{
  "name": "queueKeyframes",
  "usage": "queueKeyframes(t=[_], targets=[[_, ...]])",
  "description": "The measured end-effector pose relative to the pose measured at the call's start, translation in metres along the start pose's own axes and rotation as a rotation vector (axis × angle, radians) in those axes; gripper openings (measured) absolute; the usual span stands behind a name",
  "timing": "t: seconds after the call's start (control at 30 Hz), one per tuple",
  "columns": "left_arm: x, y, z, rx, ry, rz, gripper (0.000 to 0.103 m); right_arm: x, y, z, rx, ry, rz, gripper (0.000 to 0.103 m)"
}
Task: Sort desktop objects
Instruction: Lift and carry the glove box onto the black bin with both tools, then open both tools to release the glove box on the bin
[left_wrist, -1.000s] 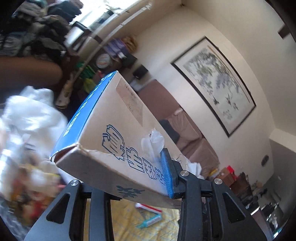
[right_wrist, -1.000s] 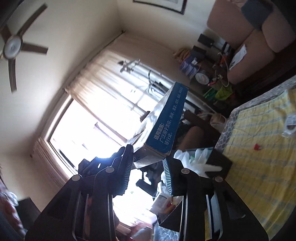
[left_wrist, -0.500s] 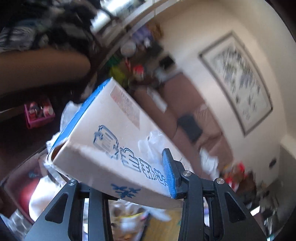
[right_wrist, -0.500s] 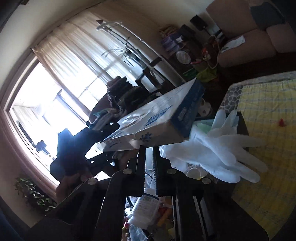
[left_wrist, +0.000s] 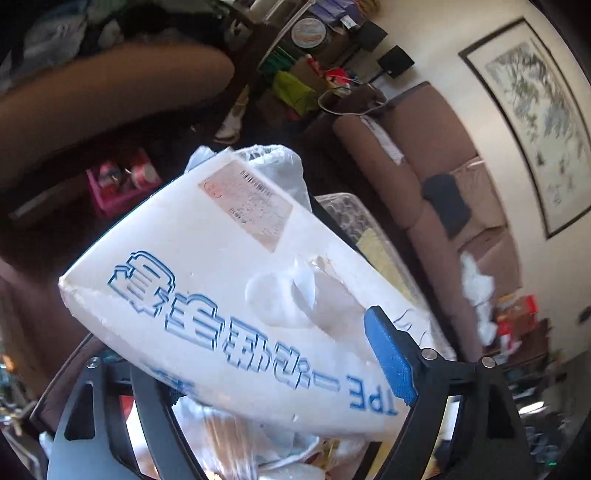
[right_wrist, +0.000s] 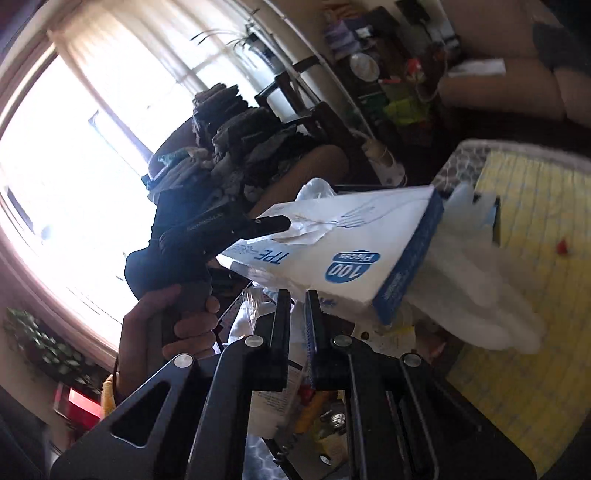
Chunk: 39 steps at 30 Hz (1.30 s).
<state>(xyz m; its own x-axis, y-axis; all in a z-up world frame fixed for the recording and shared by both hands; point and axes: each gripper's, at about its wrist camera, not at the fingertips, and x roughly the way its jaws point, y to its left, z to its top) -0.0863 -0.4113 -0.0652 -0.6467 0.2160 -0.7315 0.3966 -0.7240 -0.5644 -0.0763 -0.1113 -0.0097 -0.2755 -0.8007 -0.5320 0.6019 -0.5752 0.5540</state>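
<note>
Left black two-finger tool (left_wrist: 266, 354), blue pad on its right finger (left_wrist: 388, 354), jaws spread wide, having just been opening, with a box between them. Right black two-finger tool (right_wrist: 297, 325), jaws closed together. A bare hand (right_wrist: 173, 328) grips the left tool's handle.

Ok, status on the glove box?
Left gripper: jaws just opened, glove box between them. Right gripper shut, empty. Loose gloves bunched beside it.

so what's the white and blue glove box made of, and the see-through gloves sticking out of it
White and blue glove box: thin matte cardboard, judging by its frayed torn edge and creased corners. See-through gloves: thin, glossy, crinkly plastic film; the box's print reads TPE.
</note>
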Motion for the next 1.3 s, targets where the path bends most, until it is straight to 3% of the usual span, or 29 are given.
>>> queueKeyframes(t=[0.07,0.17,0.23,0.3,0.43,0.5,0.67,0.77,0.9,1.03,1.13,1.3], targets=[[-0.011,-0.012,-0.003,0.038,0.029,0.075,0.086,-0.007,0.009,0.006,-0.006,0.014,0.02,0.009],[-0.039,-0.014,-0.009,0.08,-0.007,0.218,0.096,-0.019,0.024,0.008,-0.036,0.008,0.011,0.015],[-0.06,-0.005,-0.008,0.054,-0.063,0.334,0.096,-0.019,0.029,0.008,-0.047,0.002,-0.001,0.02],[-0.073,0.005,-0.008,-0.002,-0.082,0.393,0.096,-0.01,0.032,0.009,-0.03,0.035,0.007,0.02],[-0.091,0.024,-0.015,-0.027,-0.071,0.303,0.096,0.012,0.038,0.004,-0.06,0.109,-0.041,0.02],[-0.089,0.025,-0.017,-0.034,-0.074,0.33,0.096,0.023,0.031,0.0,-0.045,0.122,-0.112,0.02],[-0.055,0.031,-0.019,-0.002,-0.037,0.324,0.096,0.03,0.019,-0.005,-0.005,0.064,-0.179,0.019],[-0.034,0.029,-0.018,0.043,-0.013,0.339,0.096,0.047,0.011,0.0,0.014,0.072,-0.223,0.019],[-0.034,0.018,-0.017,0.074,-0.038,0.312,0.096,0.045,0.013,0.0,0.004,0.083,-0.181,0.019],[-0.055,-0.008,-0.021,0.147,-0.132,0.351,0.096,0.022,0.017,-0.007,-0.037,0.07,-0.164,0.02],[-0.073,-0.032,-0.029,0.189,-0.182,0.331,0.096,-0.003,0.013,-0.009,-0.057,0.041,-0.193,0.028],[-0.092,-0.075,-0.048,0.277,-0.236,0.302,0.096,-0.055,-0.011,-0.011,-0.087,-0.009,-0.291,0.056]])
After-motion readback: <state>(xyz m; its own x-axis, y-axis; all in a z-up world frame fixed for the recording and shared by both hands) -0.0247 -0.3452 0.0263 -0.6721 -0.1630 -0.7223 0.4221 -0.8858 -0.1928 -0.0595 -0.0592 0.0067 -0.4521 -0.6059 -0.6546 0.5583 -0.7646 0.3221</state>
